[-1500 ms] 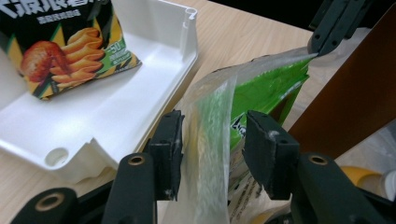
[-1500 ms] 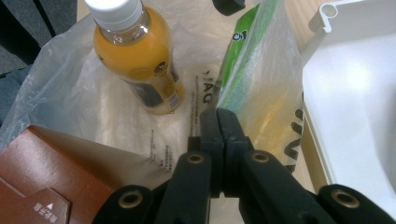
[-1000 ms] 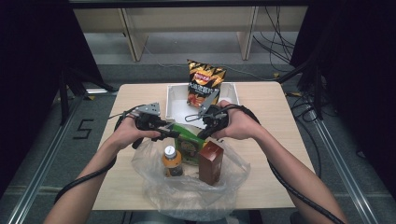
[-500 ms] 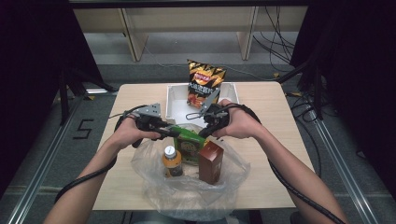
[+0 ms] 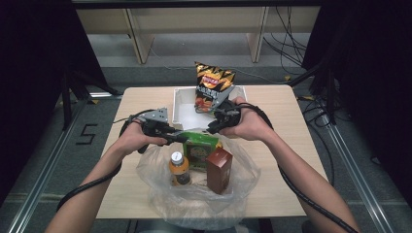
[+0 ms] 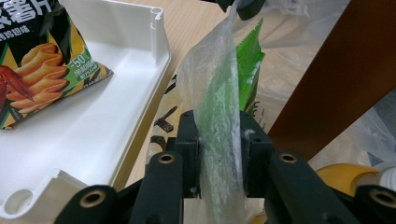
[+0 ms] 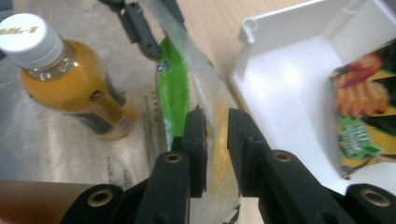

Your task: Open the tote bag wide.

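Both grippers' jaws had just shifted: left gripper (image 6: 219, 140) closing on one clear, crinkled plastic bag (image 5: 194, 194); right gripper (image 7: 215, 140) opening narrowly, bag edge between them.

The table (image 5: 291, 145) is bright from light above – the room around it is very dark. The white tray (image 6: 93, 140) shines (a bit glary). Close things in the gripper views look soft and blurry.
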`<state>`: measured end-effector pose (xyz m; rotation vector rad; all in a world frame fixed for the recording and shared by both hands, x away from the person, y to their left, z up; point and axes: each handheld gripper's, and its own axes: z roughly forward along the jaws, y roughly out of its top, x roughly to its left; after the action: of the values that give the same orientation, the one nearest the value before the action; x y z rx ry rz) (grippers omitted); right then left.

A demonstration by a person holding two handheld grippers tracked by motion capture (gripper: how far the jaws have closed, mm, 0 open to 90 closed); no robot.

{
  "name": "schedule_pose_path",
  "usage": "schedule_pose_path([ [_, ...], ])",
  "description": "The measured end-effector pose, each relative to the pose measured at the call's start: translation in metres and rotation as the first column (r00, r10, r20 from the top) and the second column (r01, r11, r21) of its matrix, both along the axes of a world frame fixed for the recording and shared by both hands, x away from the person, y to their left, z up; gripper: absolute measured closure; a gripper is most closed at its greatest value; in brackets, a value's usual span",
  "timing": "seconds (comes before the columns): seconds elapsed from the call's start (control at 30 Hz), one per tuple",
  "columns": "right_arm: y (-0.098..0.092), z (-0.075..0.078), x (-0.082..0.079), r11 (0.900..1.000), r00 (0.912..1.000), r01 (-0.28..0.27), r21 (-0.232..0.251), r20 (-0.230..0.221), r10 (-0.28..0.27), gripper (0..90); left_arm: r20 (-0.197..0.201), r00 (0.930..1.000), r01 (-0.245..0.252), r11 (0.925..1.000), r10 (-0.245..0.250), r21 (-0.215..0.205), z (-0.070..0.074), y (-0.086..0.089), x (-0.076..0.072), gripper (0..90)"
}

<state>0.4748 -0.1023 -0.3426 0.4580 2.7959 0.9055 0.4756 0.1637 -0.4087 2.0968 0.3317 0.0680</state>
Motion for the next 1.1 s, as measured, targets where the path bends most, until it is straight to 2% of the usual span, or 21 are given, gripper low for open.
schedule_pose_path([
  [0.03, 0.001, 0.002, -0.003, 1.000, 0.9998, 0.012, 0.003, 0.014, -0.012, 77.7, 0.009, 0.9999, 0.012, 0.9999, -0.012, 0.003, 0.000, 0.000, 0.001, 73.6],
  [0.07, 0.001, 0.005, -0.004, 1.000, 0.9993, -0.001, 0.002, 0.038, 0.001, 77.9, 0.007, 0.9999, 0.011, 0.9999, -0.011, 0.002, 0.001, -0.001, 0.000, 73.6],
  [0.17, 0.003, 0.015, -0.013, 1.000, 0.9977, -0.024, 0.011, 0.063, 0.023, 78.6, 0.002, 1.0000, 0.002, 1.0000, -0.002, 0.005, 0.002, -0.002, 0.000, 73.8],
  [0.23, 0.008, 0.021, -0.020, 0.998, 0.9949, -0.070, -0.005, 0.072, 0.070, 78.6, 0.005, 1.0000, 0.000, 1.0000, 0.000, 0.005, 0.002, -0.002, 0.000, 73.9],
  [0.3, 0.010, 0.021, -0.022, 0.997, 0.9943, -0.080, -0.015, 0.069, 0.081, 78.6, 0.007, 1.0000, 0.000, 1.0000, 0.000, -0.002, 0.002, -0.003, 0.001, 73.9],
  [0.33, 0.013, 0.019, -0.024, 0.994, 0.9931, -0.102, -0.047, 0.055, 0.104, 78.9, 0.007, 1.0000, 0.000, 1.0000, 0.000, -0.002, 0.002, -0.003, 0.001, 73.9],
  [0.4, 0.015, 0.017, -0.024, 0.992, 0.9926, -0.110, -0.064, 0.045, 0.113, 78.9, -0.004, 0.9999, -0.010, 0.9999, 0.010, -0.007, 0.003, -0.003, 0.001, 73.9],
  [0.53, 0.021, 0.007, -0.025, 0.984, 0.9890, -0.141, -0.112, 0.027, 0.145, 77.6, 0.003, 1.0000, -0.008, 1.0000, 0.008, -0.004, 0.003, -0.002, 0.002, 73.9],
  [0.57, 0.022, 0.005, -0.027, 0.982, 0.9896, -0.140, -0.125, 0.017, 0.143, 76.4, 0.001, 1.0000, -0.009, 1.0000, 0.009, -0.004, 0.003, -0.002, 0.002, 73.9],
  [0.6, 0.024, 0.002, -0.026, 0.979, 0.9897, -0.132, -0.154, 0.033, 0.139, 74.1, 0.000, 1.0000, -0.009, 0.9999, 0.009, -0.006, 0.004, -0.002, 0.002, 73.9],
  [0.67, 0.025, 0.002, -0.027, 0.979, 0.9907, -0.123, -0.164, 0.037, 0.131, 73.8, -0.001, 1.0000, -0.009, 0.9999, 0.009, -0.007, 0.004, -0.003, 0.002, 73.9],
  [0.7, 0.025, 0.003, -0.026, 0.978, 0.9890, -0.134, -0.162, 0.041, 0.142, 74.1, -0.001, 0.9999, -0.011, 0.9999, 0.011, -0.005, 0.005, -0.003, 0.003, 73.9],
  [0.8, 0.024, 0.014, -0.030, 0.985, 0.9856, -0.138, -0.100, 0.084, 0.147, 77.2, -0.012, 0.9996, -0.026, 0.9996, 0.026, -0.011, 0.005, -0.003, 0.002, 73.9],
  [0.9, 0.026, 0.016, -0.033, 0.980, 0.9826, -0.169, -0.107, 0.060, 0.176, 78.2, -0.012, 0.9993, -0.037, 0.9993, 0.037, -0.012, 0.006, -0.004, 0.002, 73.9],
  [0.93, 0.028, 0.014, -0.034, 0.974, 0.9810, -0.184, -0.130, 0.039, 0.190, 79.4, -0.012, 0.9992, -0.037, 0.9992, 0.037, -0.012, 0.006, -0.004, 0.003, 73.9],
  [1.1, 0.030, 0.006, -0.034, 0.974, 0.9858, -0.163, -0.159, 0.012, 0.167, 77.9, -0.010, 0.9996, -0.028, 0.9996, 0.028, -0.008, 0.006, -0.006, 0.003, 73.8],
])
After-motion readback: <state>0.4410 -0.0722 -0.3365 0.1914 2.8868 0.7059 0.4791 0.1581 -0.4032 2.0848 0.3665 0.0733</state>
